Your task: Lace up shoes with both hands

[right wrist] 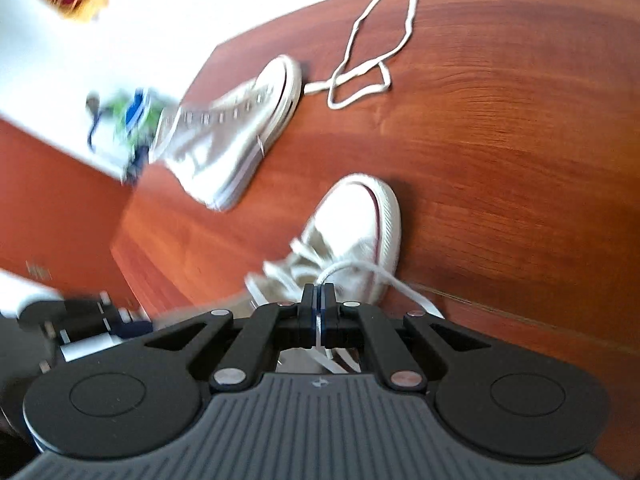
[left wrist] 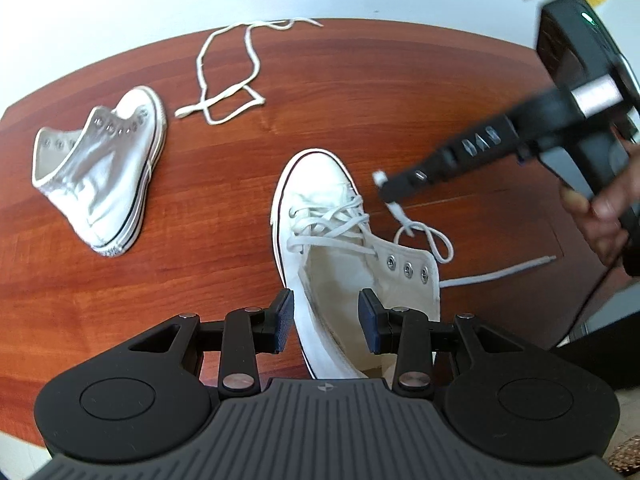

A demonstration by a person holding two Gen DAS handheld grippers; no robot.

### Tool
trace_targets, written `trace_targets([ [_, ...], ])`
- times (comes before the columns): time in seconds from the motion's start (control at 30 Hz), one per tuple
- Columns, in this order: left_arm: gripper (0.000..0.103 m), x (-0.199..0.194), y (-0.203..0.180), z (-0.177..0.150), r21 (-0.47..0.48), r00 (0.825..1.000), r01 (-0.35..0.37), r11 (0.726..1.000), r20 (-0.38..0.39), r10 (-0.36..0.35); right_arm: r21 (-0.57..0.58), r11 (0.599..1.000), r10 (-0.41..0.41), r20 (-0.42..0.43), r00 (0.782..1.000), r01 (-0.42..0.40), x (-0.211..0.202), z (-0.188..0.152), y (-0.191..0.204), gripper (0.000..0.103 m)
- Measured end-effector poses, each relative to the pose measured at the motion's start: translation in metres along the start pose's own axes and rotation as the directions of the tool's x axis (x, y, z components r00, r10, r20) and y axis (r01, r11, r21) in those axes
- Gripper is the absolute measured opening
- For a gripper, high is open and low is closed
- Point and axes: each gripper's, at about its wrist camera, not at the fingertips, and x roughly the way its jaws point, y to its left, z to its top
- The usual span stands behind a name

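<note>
A: Right gripper point(right wrist: 319, 300) jaws pressed together, pinching the flat white shoelace point(right wrist: 362, 270) of the half-laced white canvas high-top shoe point(left wrist: 320, 224), at about two o'clock of its eyelets.

B: Left gripper point(left wrist: 326, 316) jaws spread, straddling the collar at six o'clock; contact with the canvas impossible to tell.

A: Three upper eyelets point(left wrist: 408, 268) unthreaded. Second white high-top point(left wrist: 100, 172) on its side at ten o'clock on the reddish wooden desk point(left wrist: 440, 88), loose white lace point(left wrist: 228, 76) beyond at twelve.

B: Likely risks: too hard a pull dragging the unheld shoe; lace slipping through a thin pinch; looped slack near three o'clock knotting.
</note>
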Motion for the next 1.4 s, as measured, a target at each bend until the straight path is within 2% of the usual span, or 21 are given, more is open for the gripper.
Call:
trace_targets([
  [0.13, 0.039, -0.001, 0.003, 0.001, 0.055, 1.0, 0.024, 0.998, -0.006, -0.024, 0.082, 0.996, -0.03, 0.049, 0.998, 0.026, 0.009, 0.008, 0.004, 0.002],
  [0.23, 0.039, -0.002, 0.006, 0.0, 0.094, 0.999, 0.033, 0.995, -0.011, -0.032, 0.202, 0.979, -0.056, 0.091, 0.994, 0.036, 0.022, 0.018, 0.003, 0.002],
  [0.43, 0.04, -0.003, 0.012, -0.001, 0.125, 0.999, 0.049, 0.991, -0.013, -0.048, 0.229, 0.968, -0.119, 0.069, 0.99, 0.1, 0.05, 0.033, 0.004, 0.004],
  [0.57, 0.042, -0.004, 0.016, -0.003, 0.117, 0.999, 0.054, 0.992, -0.013, -0.052, 0.154, 0.979, -0.142, 0.032, 0.989, 0.136, 0.055, 0.036, 0.008, 0.005],
  [0.63, 0.042, -0.004, 0.017, -0.003, 0.117, 0.998, 0.058, 0.991, -0.013, -0.057, 0.101, 0.985, -0.142, 0.008, 0.99, 0.141, 0.055, 0.038, 0.012, 0.01],
  [0.67, 0.042, -0.004, 0.017, -0.003, 0.116, 0.998, 0.06, 0.991, -0.012, -0.059, 0.079, 0.986, -0.144, -0.004, 0.99, 0.144, 0.054, 0.039, 0.014, 0.021],
  [0.7, 0.042, -0.004, 0.016, -0.003, 0.114, 0.998, 0.06, 0.992, -0.01, -0.06, 0.064, 0.987, -0.145, -0.008, 0.989, 0.145, 0.053, 0.039, 0.015, 0.029],
  [0.87, 0.042, -0.003, 0.015, -0.004, 0.098, 0.998, 0.061, 0.993, -0.005, -0.061, -0.118, 0.979, -0.17, -0.045, 0.984, 0.164, 0.043, 0.037, 0.029, 0.03],
  [0.97, 0.042, -0.001, 0.014, -0.004, 0.085, 0.998, 0.056, 0.995, -0.001, -0.056, -0.214, 0.96, -0.195, -0.054, 0.979, 0.18, 0.042, 0.036, 0.036, 0.03],
  [1.03, 0.042, -0.001, 0.013, -0.004, 0.071, 0.999, 0.05, 0.996, 0.0, -0.05, -0.306, 0.938, -0.193, -0.072, 0.979, 0.162, 0.04, 0.037, 0.04, 0.03],
  [1.1, 0.042, 0.0, 0.012, -0.005, 0.058, 0.999, 0.042, 0.997, 0.001, -0.042, -0.408, 0.898, -0.208, -0.07, 0.976, 0.162, 0.039, 0.038, 0.046, 0.03],
  [1.17, 0.042, 0.001, 0.012, -0.006, 0.033, 1.0, 0.031, 0.999, 0.003, -0.031, -0.533, 0.83, -0.23, -0.059, 0.971, 0.164, 0.039, 0.037, 0.054, 0.03],
  [1.23, 0.042, 0.002, 0.011, -0.007, 0.011, 1.0, 0.02, 1.0, 0.004, -0.02, -0.668, 0.726, -0.258, -0.046, 0.965, 0.163, 0.042, 0.035, 0.064, 0.029],
  [1.33, 0.042, 0.003, 0.009, -0.008, -0.024, 1.0, 0.0, 1.0, 0.005, 0.0, -0.841, 0.524, -0.287, -0.022, 0.958, 0.137, 0.046, 0.027, 0.074, 0.028],
  [1.4, 0.042, 0.003, 0.007, -0.01, -0.042, 1.0, -0.013, 0.999, 0.007, 0.013, -0.91, 0.402, -0.297, -0.024, 0.955, 0.103, 0.049, 0.022, 0.076, 0.027],
])
